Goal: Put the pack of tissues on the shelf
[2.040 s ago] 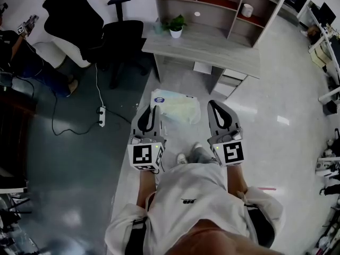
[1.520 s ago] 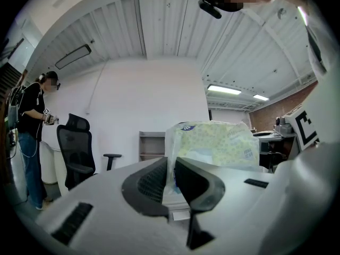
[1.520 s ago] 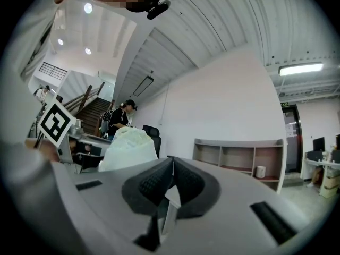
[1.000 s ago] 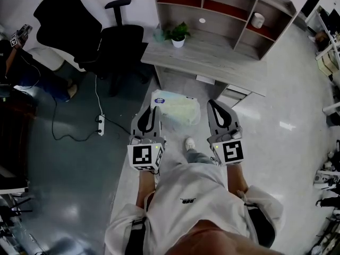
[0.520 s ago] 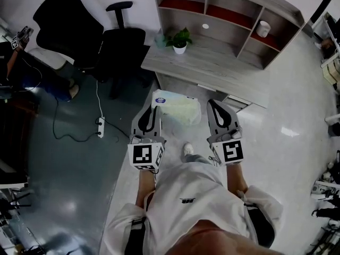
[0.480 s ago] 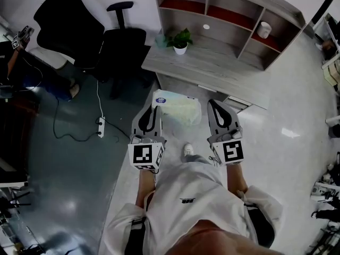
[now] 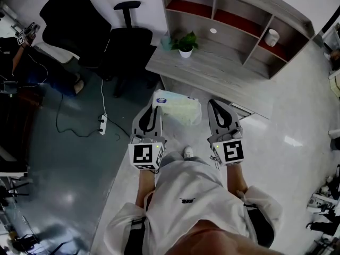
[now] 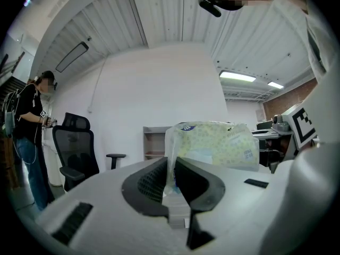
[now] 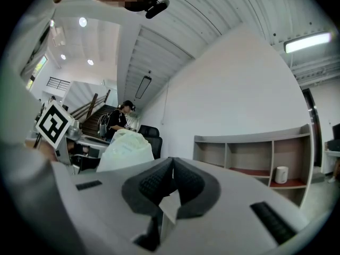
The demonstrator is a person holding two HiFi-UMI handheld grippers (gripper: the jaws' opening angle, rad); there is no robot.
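Fingers (image 8: 151,178) of left gripper (image 8: 171,166) are pinched on film edge of pale-yellow plastic tissue pack (image 8: 215,145), those of right gripper (image 9: 172,170) pressed together; pack may be dropped if film slips.

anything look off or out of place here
The pack of tissues is held by just a pinched edge of its wrapper in the left gripper. A power strip and cable trail across the floor.

We see two black office chairs: one (image 7: 129,39) sits at the left end of the grey counter (image 7: 223,73), the other (image 7: 69,12) farther left. A small potted plant (image 7: 185,45) stands near the counter's left corner. A white power strip (image 7: 103,124) lies on the dark floor (image 7: 64,169), its cable trailing toward the chairs. A person (image 8: 29,126) stands at the far left.
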